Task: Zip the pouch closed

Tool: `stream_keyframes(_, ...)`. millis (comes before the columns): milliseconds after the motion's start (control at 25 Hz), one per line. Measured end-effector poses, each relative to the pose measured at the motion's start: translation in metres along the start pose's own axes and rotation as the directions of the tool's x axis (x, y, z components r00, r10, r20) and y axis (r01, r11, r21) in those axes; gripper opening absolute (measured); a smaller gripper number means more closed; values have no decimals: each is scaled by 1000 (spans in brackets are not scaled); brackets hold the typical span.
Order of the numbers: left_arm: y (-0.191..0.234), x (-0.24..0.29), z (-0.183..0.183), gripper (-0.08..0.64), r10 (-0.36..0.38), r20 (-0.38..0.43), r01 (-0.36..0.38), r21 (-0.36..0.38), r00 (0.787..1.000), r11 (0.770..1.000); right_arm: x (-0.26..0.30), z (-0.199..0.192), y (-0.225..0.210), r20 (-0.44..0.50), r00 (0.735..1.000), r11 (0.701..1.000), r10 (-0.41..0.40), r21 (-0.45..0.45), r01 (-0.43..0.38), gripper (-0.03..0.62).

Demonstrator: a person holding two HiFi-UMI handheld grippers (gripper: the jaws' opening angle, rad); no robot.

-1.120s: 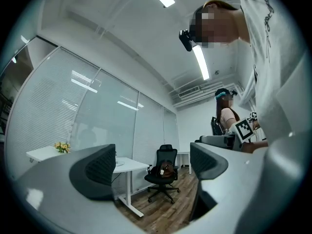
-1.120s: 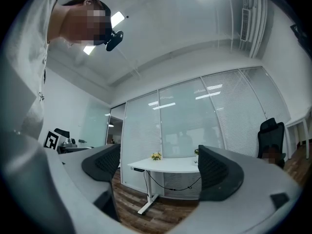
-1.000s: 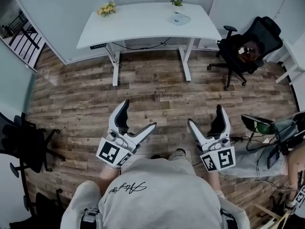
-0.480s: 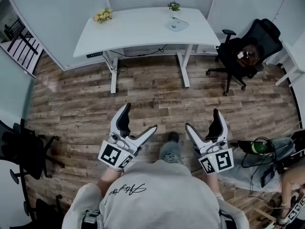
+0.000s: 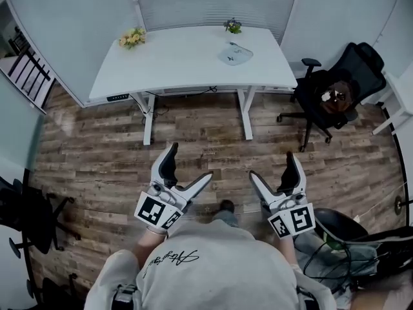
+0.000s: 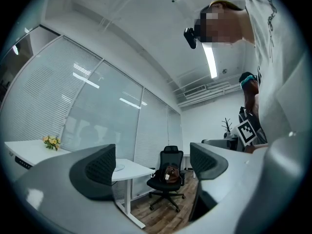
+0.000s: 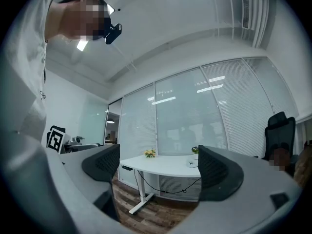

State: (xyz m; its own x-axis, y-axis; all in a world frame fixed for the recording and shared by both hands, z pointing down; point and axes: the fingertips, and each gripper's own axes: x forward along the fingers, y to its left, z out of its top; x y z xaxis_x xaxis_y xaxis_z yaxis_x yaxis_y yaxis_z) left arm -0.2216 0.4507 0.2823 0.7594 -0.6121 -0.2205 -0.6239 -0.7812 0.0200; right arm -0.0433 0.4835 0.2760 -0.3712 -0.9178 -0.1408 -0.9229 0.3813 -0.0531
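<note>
1. The left hand-held gripper (image 5: 191, 160) is held low in front of the person, over the wooden floor (image 5: 193, 124). Its jaws stand wide apart with nothing between them.
2. The right hand-held gripper (image 5: 273, 163) is held level with the left one, a little apart from it. Its jaws are also wide apart and empty.
3. The pouch (image 5: 235, 55) lies flat on the white counter (image 5: 174, 66), toward the counter's far right part, well apart from both hand-held grippers. It is too small to tell how its zip stands.
4. A small potted plant (image 5: 232, 26) stands just beyond the pouch, at the far edge.
5. A bunch of yellow flowers (image 5: 131, 38) sits at the counter's far left corner.
6. A black office chair (image 5: 348, 66) stands to the right of the counter, with a brown thing (image 5: 335, 98) on its seat.
</note>
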Motion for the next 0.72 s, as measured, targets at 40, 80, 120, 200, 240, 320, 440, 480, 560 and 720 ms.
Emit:
stream_keyframes(40, 3, 11, 0, 457, 3, 1, -3, 1, 1000, 1000, 8, 1, -8, -1, 1000, 1000, 8, 3, -8, 485)
stream_keyframes(80, 7, 20, -1, 457, 6, 1, -6, 4, 1000, 1000, 16, 1, -15, -2, 1000, 1000, 18, 4, -18, 485)
stream_keyframes(120, 11, 30, -1, 457, 10, 0, -10, 9, 1000, 1000, 23, 2, -22, -1, 1000, 1000, 27, 4, -27, 485)
stream_keyframes(200, 18, 50, -4, 457, 15, -3, -15, 16, 1000, 1000, 37, 4, -39, 4, 999, 999, 38, 6, -38, 485)
stream_keyframes(240, 20, 60, -5, 457, 15, -4, -15, 17, 1000, 1000, 43, 5, -49, 9, 999, 999, 40, 7, -41, 485)
stream_keyframes(320, 24, 82, -8, 457, 14, -2, -14, 20, 1000, 1000, 54, 9, -68, 16, 999, 999, 44, 7, -44, 485)
stream_keyframes(440, 28, 113, -8, 457, 18, 9, -19, 28, 1000, 999, 67, 11, -94, 18, 998, 999, 53, 5, -53, 485)
stream_keyframes(480, 28, 122, -9, 457, 20, 11, -21, 30, 1000, 999, 71, 11, -102, 17, 998, 998, 56, 9, -56, 485)
stream_keyframes(560, 28, 137, -11, 457, 26, 12, -26, 30, 1000, 999, 78, 11, -117, 16, 998, 998, 65, 22, -65, 485)
stream_keyframes(720, 36, 152, -13, 457, 45, 2, -45, 28, 999, 999, 93, 10, -136, 11, 997, 997, 74, 20, -74, 483)
